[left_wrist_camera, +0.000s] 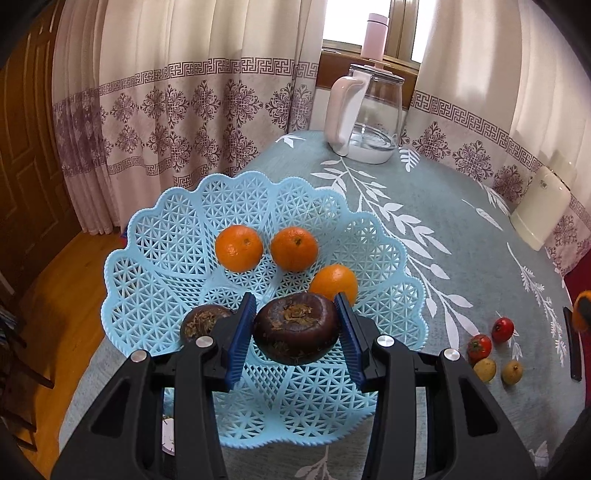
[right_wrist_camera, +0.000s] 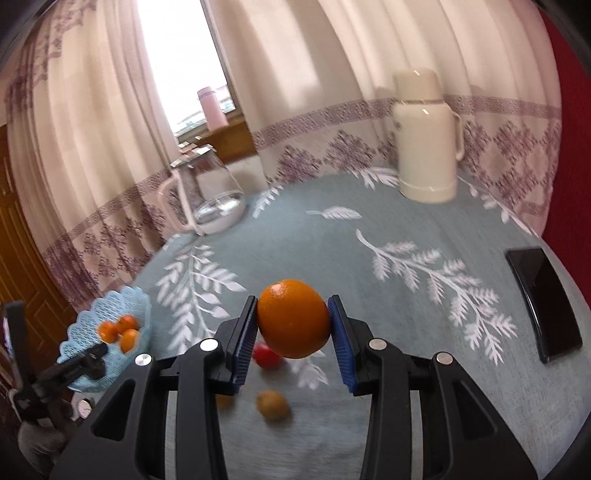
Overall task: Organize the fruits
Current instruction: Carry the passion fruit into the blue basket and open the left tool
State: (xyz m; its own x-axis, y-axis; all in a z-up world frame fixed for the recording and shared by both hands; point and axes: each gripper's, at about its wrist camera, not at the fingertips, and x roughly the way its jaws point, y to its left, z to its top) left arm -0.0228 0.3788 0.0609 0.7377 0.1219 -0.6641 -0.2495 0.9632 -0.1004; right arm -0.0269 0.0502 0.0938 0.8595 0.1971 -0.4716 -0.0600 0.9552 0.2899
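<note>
Left wrist view, left to right: pale blue lattice basket (left_wrist_camera: 155,258) fills centre-left of frame, sitting on grey-blue leaf-print tablecloth (left_wrist_camera: 461,258). Inside it, a dark brown water chestnut (left_wrist_camera: 201,319) at lower left, partly hidden by the left finger. Three oranges in the basket: one upper left (left_wrist_camera: 239,248), one just right of it (left_wrist_camera: 294,248), a third lower right (left_wrist_camera: 334,282). Left gripper (left_wrist_camera: 297,328) at lower centre, blue pads clamped on a second dark brown water chestnut (left_wrist_camera: 296,326), held above the basket floor. Glass kettle (left_wrist_camera: 365,118) with white handle at upper centre, pink bottle (left_wrist_camera: 375,35) behind it on the sill. Lower right on the cloth: two red fruits (left_wrist_camera: 479,347), (left_wrist_camera: 502,329) and two small yellowish fruits (left_wrist_camera: 484,370), (left_wrist_camera: 512,372), near one another.

Right wrist view, blurred: basket (right_wrist_camera: 85,325) at lower left of frame with three oranges in it. Right gripper (right_wrist_camera: 293,325) at centre, pads closed on a held orange (right_wrist_camera: 293,318), lifted over the cloth. Below it a red fruit (right_wrist_camera: 266,356) and a brownish-yellow fruit (right_wrist_camera: 273,405) on the cloth. Cream thermos (right_wrist_camera: 426,136) upper right, black phone (right_wrist_camera: 543,302) at right edge.
</note>
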